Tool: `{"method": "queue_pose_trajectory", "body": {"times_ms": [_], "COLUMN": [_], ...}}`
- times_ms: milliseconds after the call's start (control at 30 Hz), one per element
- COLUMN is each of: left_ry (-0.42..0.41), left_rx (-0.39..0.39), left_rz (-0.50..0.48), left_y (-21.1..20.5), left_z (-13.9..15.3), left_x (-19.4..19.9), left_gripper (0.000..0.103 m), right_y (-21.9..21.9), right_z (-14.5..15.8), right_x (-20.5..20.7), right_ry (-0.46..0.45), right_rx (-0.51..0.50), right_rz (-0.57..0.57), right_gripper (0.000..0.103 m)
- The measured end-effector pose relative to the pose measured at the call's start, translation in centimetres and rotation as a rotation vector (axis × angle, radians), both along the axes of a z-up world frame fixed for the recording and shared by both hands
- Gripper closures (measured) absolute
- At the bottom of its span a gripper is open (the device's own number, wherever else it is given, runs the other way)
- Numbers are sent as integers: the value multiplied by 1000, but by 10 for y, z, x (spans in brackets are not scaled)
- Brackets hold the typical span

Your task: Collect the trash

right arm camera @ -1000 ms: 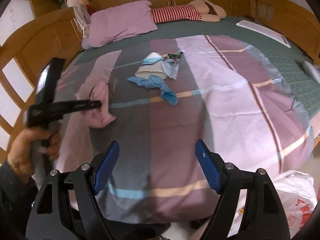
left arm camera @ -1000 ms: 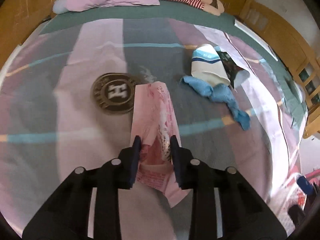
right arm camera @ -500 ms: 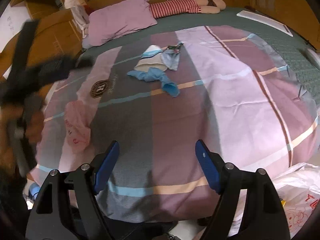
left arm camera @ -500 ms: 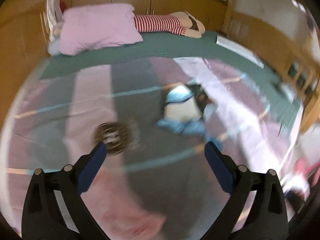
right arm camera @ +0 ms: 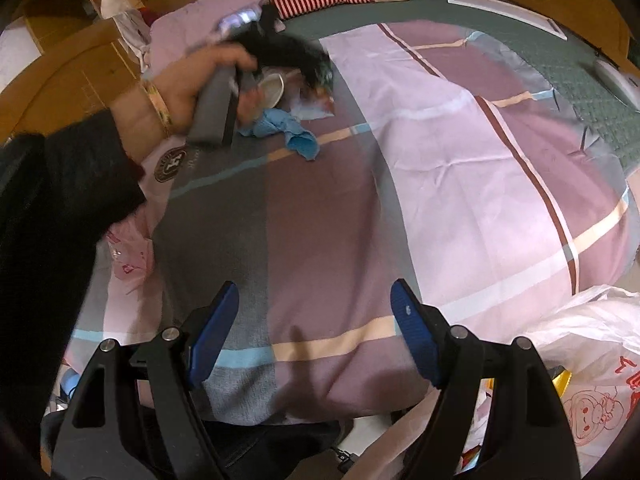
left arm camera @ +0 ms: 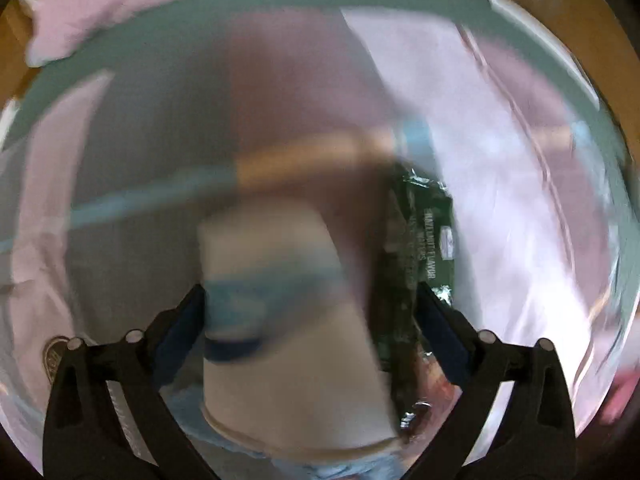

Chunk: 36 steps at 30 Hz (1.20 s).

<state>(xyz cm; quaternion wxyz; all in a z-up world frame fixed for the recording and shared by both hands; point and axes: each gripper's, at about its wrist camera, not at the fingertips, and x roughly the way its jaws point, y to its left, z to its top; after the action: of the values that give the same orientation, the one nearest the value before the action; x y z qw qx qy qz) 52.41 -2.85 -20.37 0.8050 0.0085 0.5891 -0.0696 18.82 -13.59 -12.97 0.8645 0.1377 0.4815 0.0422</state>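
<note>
The left gripper (left arm camera: pixel 310 316) has let go of the pink wrapper (right arm camera: pixel 130 258), swung over to the paper cup (left arm camera: pixel 288 340) and opened wide around it without squeezing yet, while the right gripper (right arm camera: pixel 314 334) waits open and empty.

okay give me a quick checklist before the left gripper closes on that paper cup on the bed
1. Left gripper jaws open wide; they have just been opening: ok.
2. Paper cup lies between the fingers: ok.
3. Dark snack wrapper clear of the grip: not ok, it sits against the right finger.
4. Blue cloth clear of the cup: cannot tell, it lies right by it.
5. Pads touching the cup: cannot tell, the picture is blurred.
6. Right gripper open and empty: ok.
</note>
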Motion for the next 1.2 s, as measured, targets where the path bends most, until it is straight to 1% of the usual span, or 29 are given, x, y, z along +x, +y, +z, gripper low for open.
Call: {"method": "queue_pose_trajectory", "body": {"times_ms": [33,67,100,133,167,200,233,267,367,433,467,500,533,567,600,667,700,767,833,867,900,933,967,1000,1033,1067,1100,1167,1200], "left_ry": [-31,-57,-63,-61,-55,-45,-31,-15,2,17,3,-18,-74,-119,-188,-295,-337,-357,-304,-257,-225,-187,-152,-139,-137,-139,-149,-154,-149], "left_rx": [-29,-22,-28,-36,-38,-42,-53,-70,-83,-122,-187,-211,-221,-217,-203,-177,-167,-162,-158,-154,-154,-164,-194,-236,-256,-255,-234,-194,-197], "left_rz": [10,6,-24,-46,-77,-94,-115,-139,-181,-171,-156,-136,-91,-62,-22,75,139,227,287,329,352,376,397,410,419,422,419,413,403], "left_y": [6,11,14,17,22,27,31,36,55,72,87,98,113,121,136,162,180,205,226,237,245,250,254,265,269,273,275,272,268], "left_z": [1,4,6,7,9,10,11,12,19,27,38,48,66,79,98,122,129,125,107,92,85,77,71,67,65,66,67,66,65], "left_x": [-7,-15,-24,-32,-46,-56,-67,-82,-124,-145,-159,-167,-180,-189,-202,-227,-243,-257,-263,-265,-267,-266,-262,-266,-270,-271,-272,-269,-267], "left_gripper": [19,34,40,54,66,70,78,79,79,79,67,57,36,24,21,11,10,10,10,10,11,11,11,11,11,11,11,11,11], "right_y": [0,1,1,1,0,-1,-2,-3,-1,3,6,9,14,19,23,36,42,56,71,80,88,94,101,113,120,124,129,136,139], "right_z": [1,1,2,1,2,2,3,5,11,11,9,8,6,5,4,5,6,11,15,15,14,13,11,4,0,-6,-13,-23,-27], "right_x": [-1,-3,-4,-5,-5,-6,-8,-9,-10,-8,-6,-3,0,5,8,22,30,46,58,66,72,76,80,86,90,94,97,97,96], "right_ry": [-10,-17,-20,-20,-20,-19,-18,-22,-47,-47,-44,-36,-32,-33,-35,-39,-40,-65,-102,-109,-110,-114,-119,-112,-99,-81,-59,-42,-35], "right_rx": [0,1,6,15,22,31,41,48,45,42,41,36,30,27,26,27,34,52,52,57,62,67,64,40,24,16,17,9,1], "right_rz": [2,7,16,19,17,13,8,5,12,31,43,57,70,85,94,114,117,121,120,106,86,73,62,50,43,37,34,38,46], "right_gripper": [26,26,26,26,26,26,26,26,26,26,26,26,26,26,26,26,26,26,26,26,26,26,26,26,26,26,27,50,70]}}
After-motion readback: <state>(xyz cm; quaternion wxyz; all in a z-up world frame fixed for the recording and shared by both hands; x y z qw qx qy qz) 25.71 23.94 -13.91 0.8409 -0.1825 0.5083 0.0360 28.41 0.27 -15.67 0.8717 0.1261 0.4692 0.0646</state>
